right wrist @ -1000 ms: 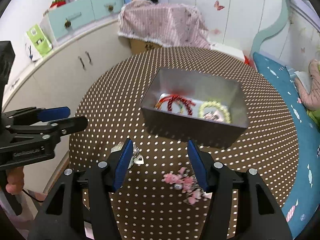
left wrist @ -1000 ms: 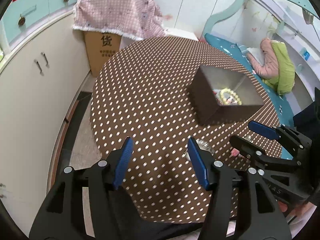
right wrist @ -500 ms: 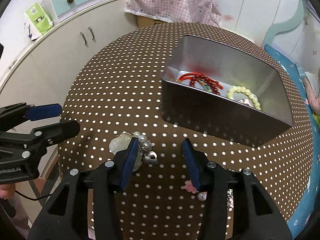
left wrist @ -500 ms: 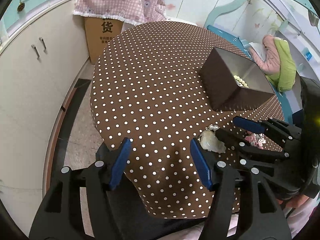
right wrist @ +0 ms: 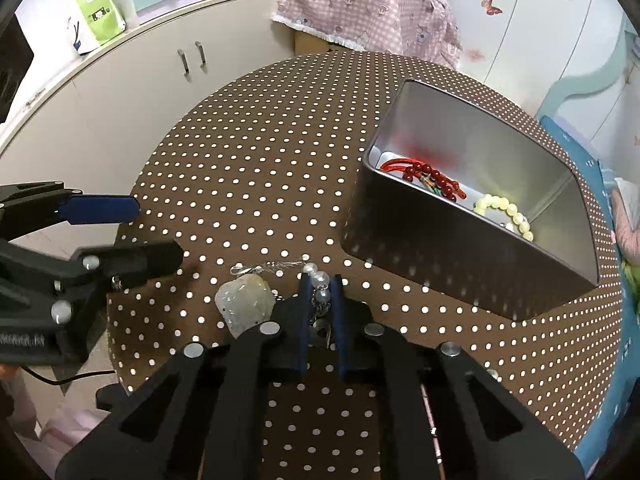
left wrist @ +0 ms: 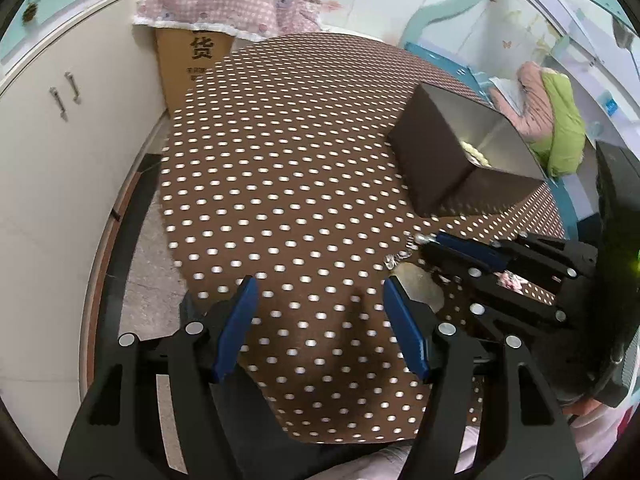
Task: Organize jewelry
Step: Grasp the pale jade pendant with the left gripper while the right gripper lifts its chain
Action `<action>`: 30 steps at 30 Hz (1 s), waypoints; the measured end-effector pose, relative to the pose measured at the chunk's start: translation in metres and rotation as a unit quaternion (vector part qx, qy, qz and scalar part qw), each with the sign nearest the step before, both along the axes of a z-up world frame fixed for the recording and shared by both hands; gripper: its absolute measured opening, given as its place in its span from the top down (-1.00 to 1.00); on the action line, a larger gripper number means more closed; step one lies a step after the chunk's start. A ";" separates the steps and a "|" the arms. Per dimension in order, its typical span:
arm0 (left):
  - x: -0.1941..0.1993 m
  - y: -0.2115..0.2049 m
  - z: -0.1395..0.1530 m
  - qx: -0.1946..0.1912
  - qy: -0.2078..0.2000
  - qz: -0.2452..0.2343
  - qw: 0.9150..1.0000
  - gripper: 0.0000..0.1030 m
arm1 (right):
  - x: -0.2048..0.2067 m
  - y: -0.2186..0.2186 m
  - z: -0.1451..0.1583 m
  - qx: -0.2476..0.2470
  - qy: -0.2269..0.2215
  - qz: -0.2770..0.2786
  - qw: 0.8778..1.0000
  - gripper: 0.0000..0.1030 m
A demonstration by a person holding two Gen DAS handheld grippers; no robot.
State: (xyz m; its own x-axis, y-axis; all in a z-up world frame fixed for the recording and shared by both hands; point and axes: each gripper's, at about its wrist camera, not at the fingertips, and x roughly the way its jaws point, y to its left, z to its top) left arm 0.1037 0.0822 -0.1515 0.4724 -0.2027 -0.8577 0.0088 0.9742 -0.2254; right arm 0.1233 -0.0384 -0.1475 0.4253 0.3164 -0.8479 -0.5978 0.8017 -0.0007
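A pearl and silver chain necklace [right wrist: 320, 285] with a pale stone pendant [right wrist: 245, 303] lies on the brown dotted table [right wrist: 260, 184]. My right gripper [right wrist: 320, 286] is shut on the necklace's pearl section; it also shows in the left wrist view [left wrist: 430, 246]. A metal tin [right wrist: 472, 256] stands to the right and holds a red bead bracelet [right wrist: 430, 174] and a cream bead bracelet [right wrist: 506, 212]. My left gripper [left wrist: 320, 300] is open and empty above the table's near edge; it appears in the right wrist view [right wrist: 132, 232] left of the pendant.
A pink jewelry piece [left wrist: 510, 282] lies behind the right gripper. White cabinets [right wrist: 120, 92] curve along the left. A cardboard box [left wrist: 188, 60] under a pink cloth [right wrist: 360, 8] stands beyond the table. A blue bed with clothes [left wrist: 552, 120] is at the right.
My right gripper moved forward and left over the necklace and closed on its pearls. My left gripper stayed open and shifted slightly nearer the table.
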 end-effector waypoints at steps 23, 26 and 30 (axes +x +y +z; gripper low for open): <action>0.016 -0.112 -0.021 0.119 -0.005 -0.100 0.988 0.01 | -0.014 -0.090 0.050 0.093 -0.041 -0.104 0.989 0.85; 0.016 -0.116 -0.022 0.124 -0.004 -0.103 0.987 0.16 | -0.014 -0.098 0.052 0.100 -0.044 -0.112 0.988 0.85; 0.013 -0.114 -0.022 0.122 -0.002 -0.099 0.988 0.16 | -0.013 -0.105 0.051 0.107 -0.043 -0.118 0.986 0.85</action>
State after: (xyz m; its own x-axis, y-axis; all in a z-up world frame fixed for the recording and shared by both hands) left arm 0.1169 -0.0315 -0.1734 0.4485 -0.0786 -0.8903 0.2054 0.9785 0.0171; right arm 0.1102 -0.1436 -0.0963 0.5754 0.3686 -0.7301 -0.4004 0.9053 0.1415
